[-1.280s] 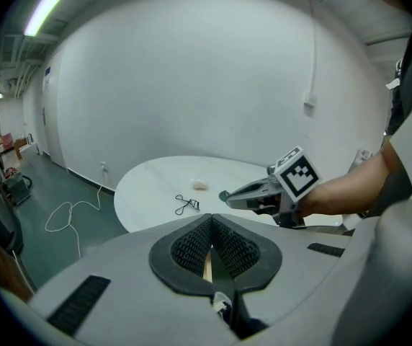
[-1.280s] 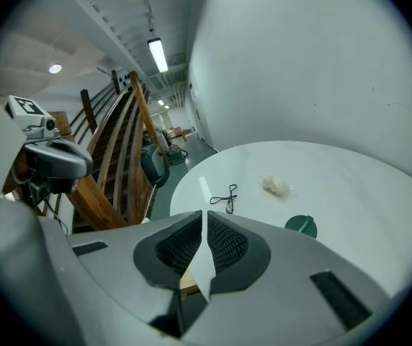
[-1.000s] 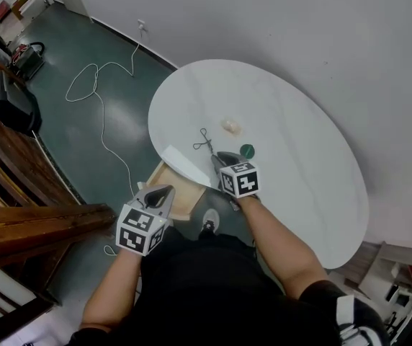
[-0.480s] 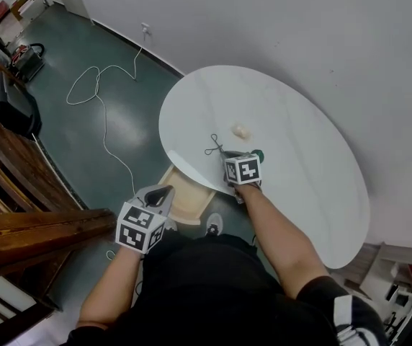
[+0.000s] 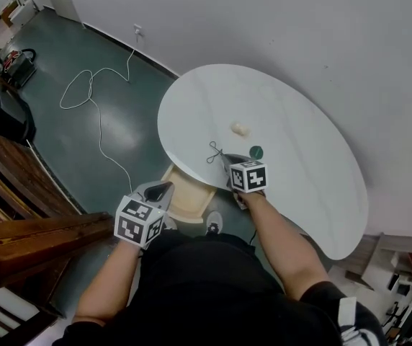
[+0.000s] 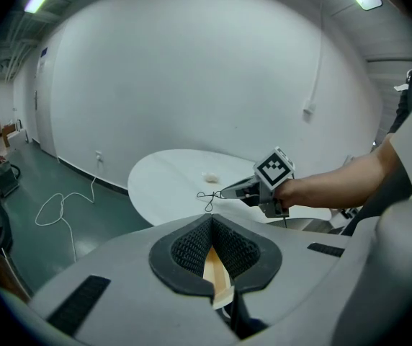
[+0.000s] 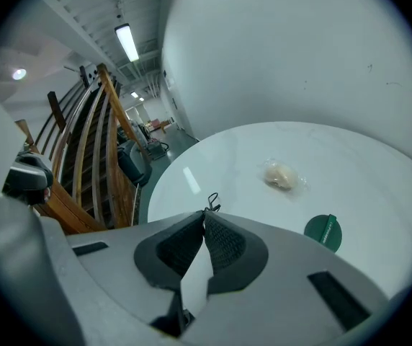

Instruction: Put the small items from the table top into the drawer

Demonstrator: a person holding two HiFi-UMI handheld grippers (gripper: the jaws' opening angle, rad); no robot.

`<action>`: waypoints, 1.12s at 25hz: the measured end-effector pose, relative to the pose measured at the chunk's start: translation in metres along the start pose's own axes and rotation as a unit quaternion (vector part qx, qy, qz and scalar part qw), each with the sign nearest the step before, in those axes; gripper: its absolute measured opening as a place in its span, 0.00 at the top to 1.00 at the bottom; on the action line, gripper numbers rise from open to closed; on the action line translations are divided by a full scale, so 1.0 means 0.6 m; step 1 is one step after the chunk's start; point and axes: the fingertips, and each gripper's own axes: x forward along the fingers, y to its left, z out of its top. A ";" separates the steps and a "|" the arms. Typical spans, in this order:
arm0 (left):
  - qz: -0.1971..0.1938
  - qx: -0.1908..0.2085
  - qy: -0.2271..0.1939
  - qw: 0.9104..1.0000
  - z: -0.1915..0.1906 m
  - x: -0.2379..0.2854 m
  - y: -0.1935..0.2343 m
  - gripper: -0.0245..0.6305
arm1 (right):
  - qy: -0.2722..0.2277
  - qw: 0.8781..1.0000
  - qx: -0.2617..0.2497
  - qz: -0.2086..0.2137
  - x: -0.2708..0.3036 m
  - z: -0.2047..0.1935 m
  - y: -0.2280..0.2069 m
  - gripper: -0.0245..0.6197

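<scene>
At the far left we see dark wooden rails (image 5: pixel 19 215) crowding the corner. To their right the green floor (image 5: pixel 119 132) lies open, crossed by 1 white cable (image 5: pixel 94 99) that runs to the foot of the white wall (image 5: pixel 299 27). Next comes the left gripper (image 5: pixel 164 187), which hangs over the floor just beside the front-left corner of the drawer (image 5: pixel 188 199). Its 2 jaws are together with nothing between them. The drawer, of pale wood, stands pulled out from under the near-left edge of the round white table (image 5: pixel 307 193). There is free floor to the drawer's left, and the person's legs stand close at its front. Just inside that same table edge, above the drawer, is the black wire loop (image 5: pixel 212 151). The right gripper (image 5: pixel 222 157) points down at it from the near side. Its jaws have just been closing, and their tips now meet on 1 end of the loop while the rest sticks out ahead of them. We cannot tell whether the loop is lifted off the table top. Further right, a small pale packet (image 5: pixel 240 128) lies toward the middle of the table, well apart from any edge. A round green disc (image 5: pixel 256 152) lies just beside the right gripper and closer to the near edge than the packet. The rest of the top is smooth, glossy white, and its far edge runs close along the wall.
</scene>
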 end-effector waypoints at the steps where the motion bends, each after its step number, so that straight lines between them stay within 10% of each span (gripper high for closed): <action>1: -0.002 0.001 0.002 1.000 -0.003 -0.001 0.003 0.94 | -0.004 1.000 0.003 0.001 -0.006 -0.001 0.008 0.94; 11: -0.005 -0.001 0.041 0.999 -0.055 0.004 0.050 0.94 | -0.002 0.998 -0.024 0.065 -0.037 -0.053 0.132 0.94; 28: 0.006 -0.055 0.110 0.992 -0.164 -0.017 0.089 0.94 | 0.207 0.955 -0.180 0.116 0.118 -0.252 0.221 0.94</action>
